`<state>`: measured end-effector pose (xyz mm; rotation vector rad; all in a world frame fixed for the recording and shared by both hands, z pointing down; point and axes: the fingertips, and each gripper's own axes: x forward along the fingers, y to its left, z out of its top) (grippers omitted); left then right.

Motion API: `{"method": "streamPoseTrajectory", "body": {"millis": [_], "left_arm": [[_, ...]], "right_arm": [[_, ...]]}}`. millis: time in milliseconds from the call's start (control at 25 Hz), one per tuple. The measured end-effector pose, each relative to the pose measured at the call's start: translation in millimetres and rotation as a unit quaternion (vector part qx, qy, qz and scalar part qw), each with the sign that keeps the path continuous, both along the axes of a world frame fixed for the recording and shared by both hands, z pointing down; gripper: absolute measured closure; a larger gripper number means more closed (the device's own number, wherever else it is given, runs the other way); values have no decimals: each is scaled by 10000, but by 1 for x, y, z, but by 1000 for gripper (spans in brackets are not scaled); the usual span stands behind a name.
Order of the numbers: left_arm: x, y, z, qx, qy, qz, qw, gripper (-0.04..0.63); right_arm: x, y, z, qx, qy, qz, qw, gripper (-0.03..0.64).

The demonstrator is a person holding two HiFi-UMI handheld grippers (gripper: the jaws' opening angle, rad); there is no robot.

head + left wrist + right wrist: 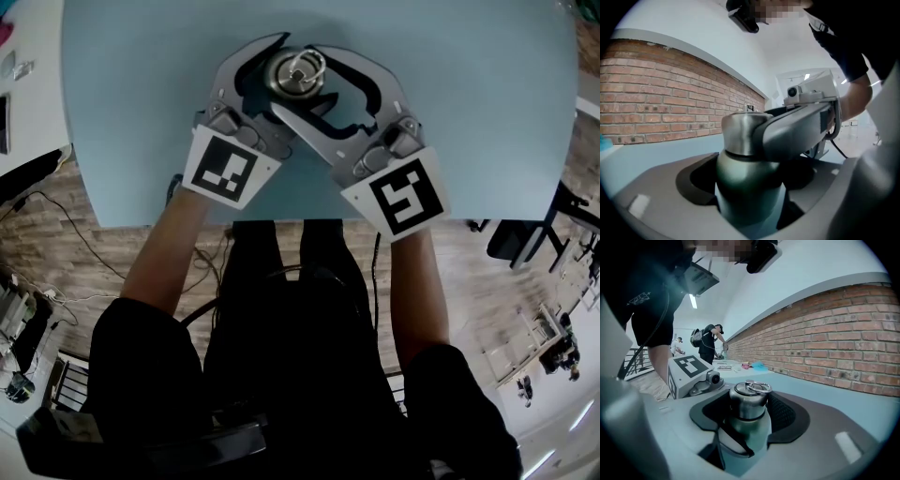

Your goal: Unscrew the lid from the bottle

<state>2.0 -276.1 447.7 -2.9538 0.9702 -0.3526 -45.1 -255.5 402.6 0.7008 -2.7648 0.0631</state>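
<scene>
Pale blue table (487, 112) fills the upper part of the head view, with a wood floor (56, 244) below its near edge. A brick wall (862, 343) runs behind the table in both gripper views.

A steel bottle (745, 187) stands upright on the table, at 12 o'clock in the head view, just ahead of both hands. Its lid (296, 73) is on, with a metal ring (758, 387) lying on top.

The left gripper (292, 81) reaches in from 7 o'clock. Its jaws are clamped round the bottle's dark body, below the seam under the lid. The right gripper (300, 75) comes in from 5 o'clock and sits higher. Its jaws are clenched on the lid, with the textured pad at 3 o'clock pressed against the lid's side. The two grippers cross over each other at the bottle. In the left gripper view one right jaw lies across the lid from 3 o'clock.

The left cube (225, 169) and right cube (398, 197) face up, near the table's near edge.

Far off, at 10 o'clock in the right gripper view, a person (712, 341) stands bent over another table.
</scene>
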Motion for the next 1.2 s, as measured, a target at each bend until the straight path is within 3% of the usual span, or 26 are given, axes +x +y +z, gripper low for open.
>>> {"method": "streamPoseTrajectory", "body": {"millis": [560,1200], "left_arm": [[2,5,0,-79,-23,511,9987,219],[6,8,7,-219,-117,1387,9900,219]], "right_arm": [[1,2,-2,-111,-123,-411,9990,362],[1,3,4,-132,22,-1682,9857,362]]}}
